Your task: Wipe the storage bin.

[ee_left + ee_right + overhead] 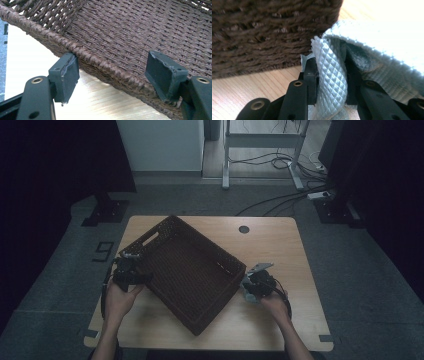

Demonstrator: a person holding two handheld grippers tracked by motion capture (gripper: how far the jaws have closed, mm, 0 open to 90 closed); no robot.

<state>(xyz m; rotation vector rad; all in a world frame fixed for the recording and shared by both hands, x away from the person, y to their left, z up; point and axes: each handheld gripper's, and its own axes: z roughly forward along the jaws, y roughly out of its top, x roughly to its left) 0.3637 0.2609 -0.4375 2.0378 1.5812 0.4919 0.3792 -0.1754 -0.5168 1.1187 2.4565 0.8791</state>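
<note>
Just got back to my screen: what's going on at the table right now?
A person works at a wooden table with a gripper in each hand. The right gripper is shut on a fold of pale blue quilted cloth, close beside the outer wall of a dark brown woven tray basket. The left gripper stands open at the basket's opposite rim, one jaw outside and one over the inside, not clamping it.

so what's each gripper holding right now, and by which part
The right gripper pinches a bunched fold of the pale cloth. The left gripper is open astride the basket rim, gripping nothing.
</note>
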